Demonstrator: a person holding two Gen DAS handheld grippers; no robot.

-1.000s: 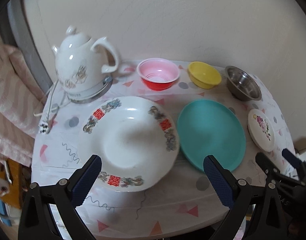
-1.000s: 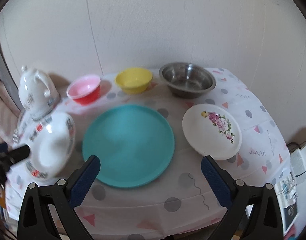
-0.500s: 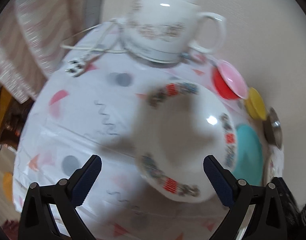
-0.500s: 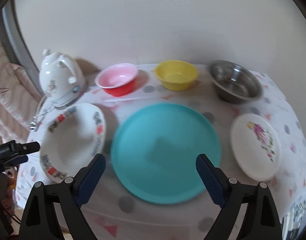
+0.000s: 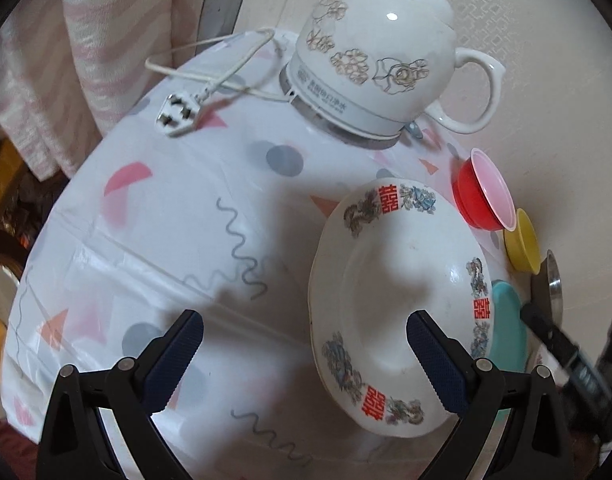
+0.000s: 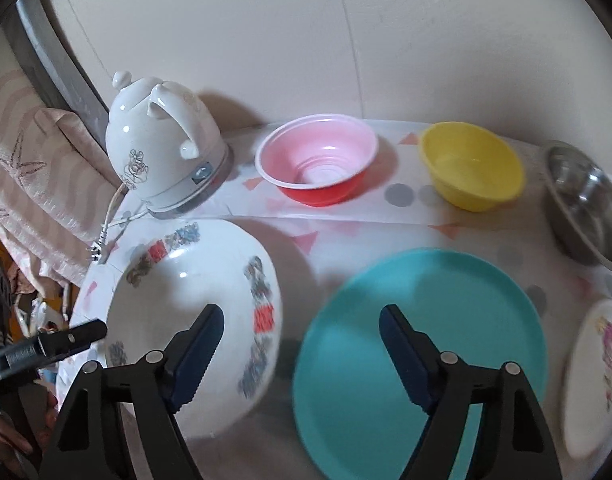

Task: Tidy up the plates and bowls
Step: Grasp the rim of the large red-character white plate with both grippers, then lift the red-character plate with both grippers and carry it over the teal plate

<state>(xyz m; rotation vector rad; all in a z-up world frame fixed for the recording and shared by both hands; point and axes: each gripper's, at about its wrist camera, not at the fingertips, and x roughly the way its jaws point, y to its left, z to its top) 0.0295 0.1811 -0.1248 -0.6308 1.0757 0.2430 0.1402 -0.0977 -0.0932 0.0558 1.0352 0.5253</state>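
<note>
A large white deep plate (image 5: 390,292) with red characters on its rim lies on the patterned tablecloth. My left gripper (image 5: 306,340) hangs open over its left rim, one finger above the plate's well and the other above bare cloth. In the right wrist view the white plate (image 6: 194,300) sits left of a teal plate (image 6: 426,340). My right gripper (image 6: 302,344) hovers above the gap between them. Its jaws are closing, with only the two plates' near rims below and nothing pressed. A small floral plate (image 6: 598,376) lies at the far right.
Along the wall stand a red bowl with a pink inside (image 6: 318,164), a yellow bowl (image 6: 472,164) and a steel bowl (image 6: 586,204). A white ceramic kettle (image 5: 374,52) with cord and plug (image 5: 176,114) occupies the back left corner. Striped pink cloth (image 5: 66,60) hangs beyond the table's left edge.
The left gripper rolled and swung to the table's left side, sinking toward the white plate's rim. The right gripper moved left from the teal and floral plates, and its jaws narrowed.
</note>
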